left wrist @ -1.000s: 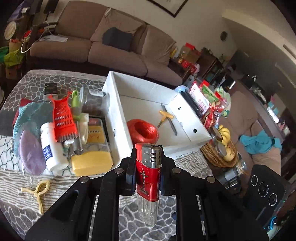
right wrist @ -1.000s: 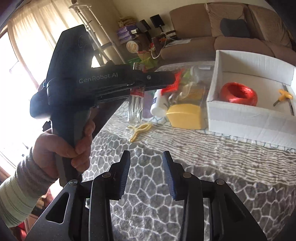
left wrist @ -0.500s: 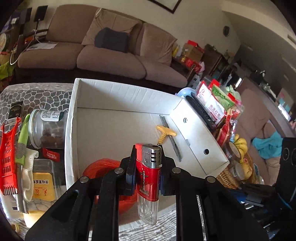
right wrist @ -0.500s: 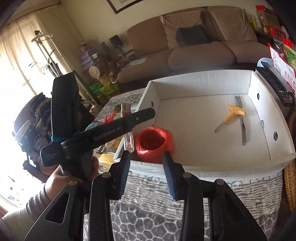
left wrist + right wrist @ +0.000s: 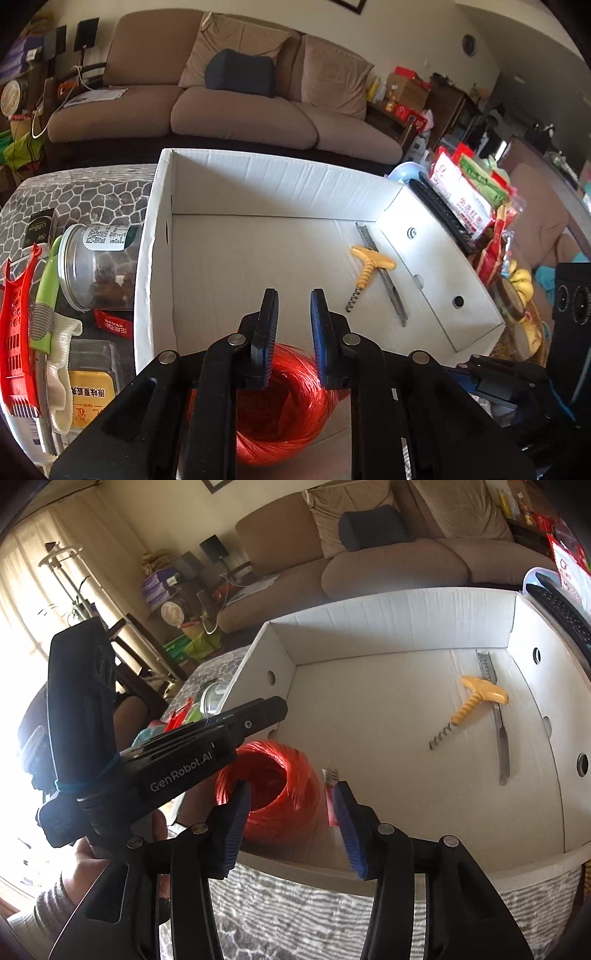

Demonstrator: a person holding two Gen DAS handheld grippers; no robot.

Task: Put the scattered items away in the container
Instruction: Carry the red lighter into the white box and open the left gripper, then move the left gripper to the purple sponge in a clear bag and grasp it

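1. My left tool (image 5: pixel 294 295) hangs over the near end of the white box (image 5: pixel 258 177). Its two sides stand a little apart, and it holds nothing.
2. My right tool (image 5: pixel 291 788) is at the near edge of the box, over the grey patterned worktop (image 5: pixel 295 904). Its two sides are opening. Nothing is between them.
3. My left hand (image 5: pixel 85 864) shows in the right view, wrapped around the left tool's handle.
4. A red lighter (image 5: pixel 330 794) lies inside the box. It is just beside a big ball of red string (image 5: pixel 280 775), on that ball's right. My right tool partly hides it.
5. The ball of string sits in the near left corner of the box.
6. A corkscrew with a yellow handle (image 5: pixel 369 266) lies farther in, near the right wall. A thin metal tool (image 5: pixel 391 291) lies under its handle and runs along that wall.
7. More things wait on the worktop to the left of the box. A clear jar (image 5: pixel 96 266) lies on its side, touching the box wall.
8. Next to the jar are a green-handled tool (image 5: pixel 48 280), a red plastic piece with slots (image 5: pixel 18 332) and a clear tub with a yellow label (image 5: pixel 88 384).
9. A brown sofa (image 5: pixel 240 110) stands behind the worktop.
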